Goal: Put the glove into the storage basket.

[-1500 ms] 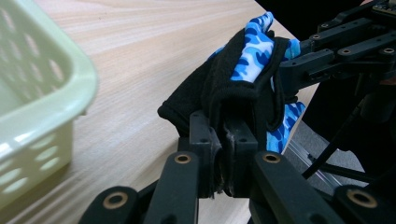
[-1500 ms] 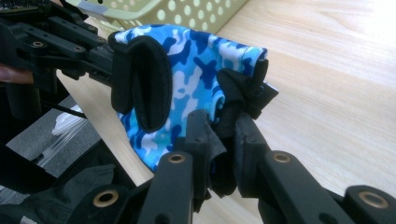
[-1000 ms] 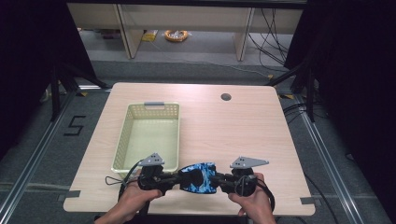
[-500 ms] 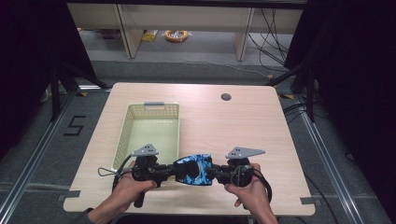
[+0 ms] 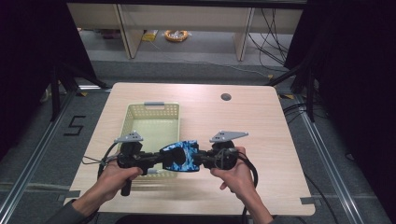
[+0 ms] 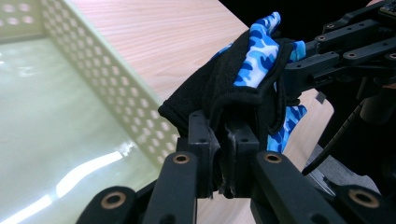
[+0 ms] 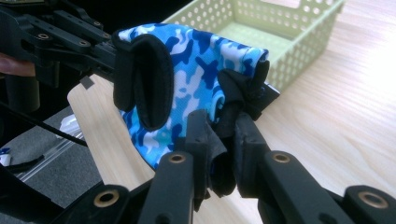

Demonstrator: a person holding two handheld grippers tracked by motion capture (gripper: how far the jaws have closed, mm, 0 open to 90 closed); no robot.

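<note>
1. Blue camouflage glove (image 5: pixel 180 156) is held stretched, long axis spanning both claws, just over the basket (image 5: pixel 152 122) near rim.
2. Left claw (image 6: pixel 223 140) and right claw (image 7: pixel 223 135) are each clamped on a glove end.
3. Basket lies just beyond, nearer the left claw.

Your left gripper (image 6: pixel 227 140) clamps the black edge of the blue camouflage glove (image 6: pixel 252 74); your right gripper (image 6: pixel 299 70) grips its far end. The green basket (image 6: pixel 116 93) sits left, on the wooden table (image 6: pixel 177 42).
</note>
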